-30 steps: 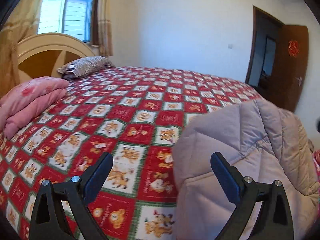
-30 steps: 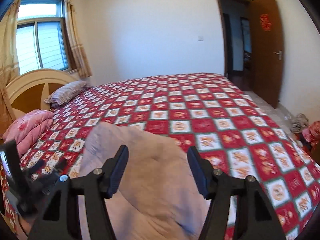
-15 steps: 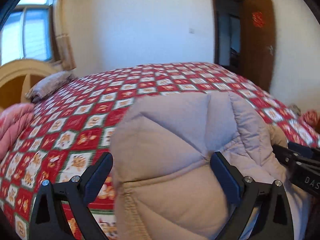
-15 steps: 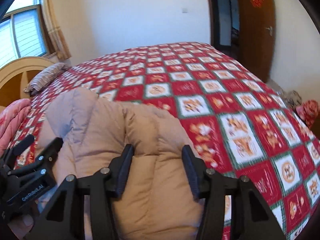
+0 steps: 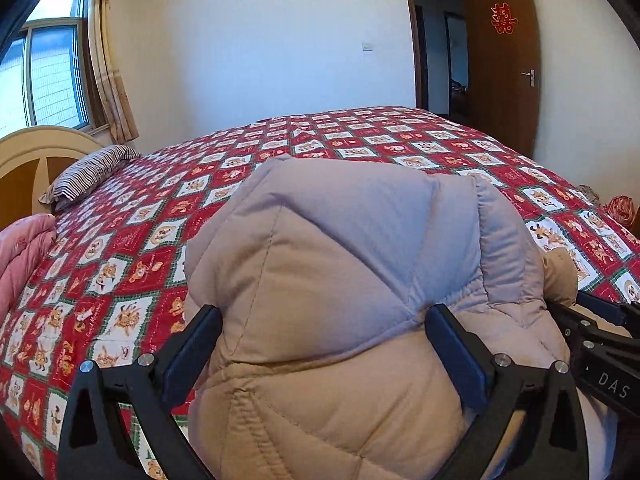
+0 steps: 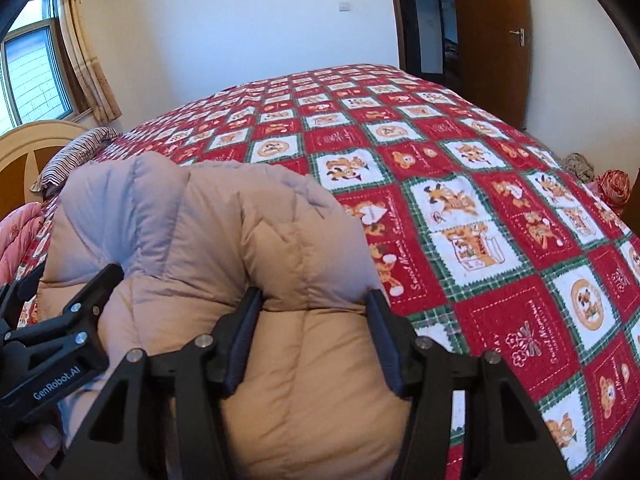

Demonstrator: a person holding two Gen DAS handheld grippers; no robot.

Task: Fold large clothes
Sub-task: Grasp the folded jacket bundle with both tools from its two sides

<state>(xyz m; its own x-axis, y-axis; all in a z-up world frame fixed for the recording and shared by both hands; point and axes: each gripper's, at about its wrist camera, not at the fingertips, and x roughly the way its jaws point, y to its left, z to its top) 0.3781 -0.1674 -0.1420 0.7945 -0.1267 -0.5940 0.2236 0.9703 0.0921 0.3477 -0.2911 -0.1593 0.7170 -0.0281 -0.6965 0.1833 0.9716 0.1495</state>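
Note:
A puffy beige quilted jacket (image 5: 360,248) lies bunched on the red patterned bedspread (image 5: 360,136) near the bed's front edge. My left gripper (image 5: 326,348) stands wide, and the jacket's left part bulges up between its fingers and touches both. My right gripper (image 6: 314,320) has a narrower fold of the jacket (image 6: 200,220) pinched between its pads; its jaws are opening slightly. Each gripper shows in the other's view: the left gripper (image 6: 60,320) at the jacket's left side, the right gripper (image 5: 600,340) at its right. The jacket's lower part is hidden under the grippers.
A striped pillow (image 5: 88,172) and a cream headboard (image 5: 24,160) are at the far left, with a folded pink quilt (image 5: 20,256) near them. The bedspread (image 6: 480,160) stretches far and right. A brown door (image 5: 504,60) stands open; bundles (image 6: 612,192) lie on the floor at right.
Both grippers have come down and in over the jacket, which now fills their jaws. The right jaws narrowed onto a fold. The left jaws kept their width.

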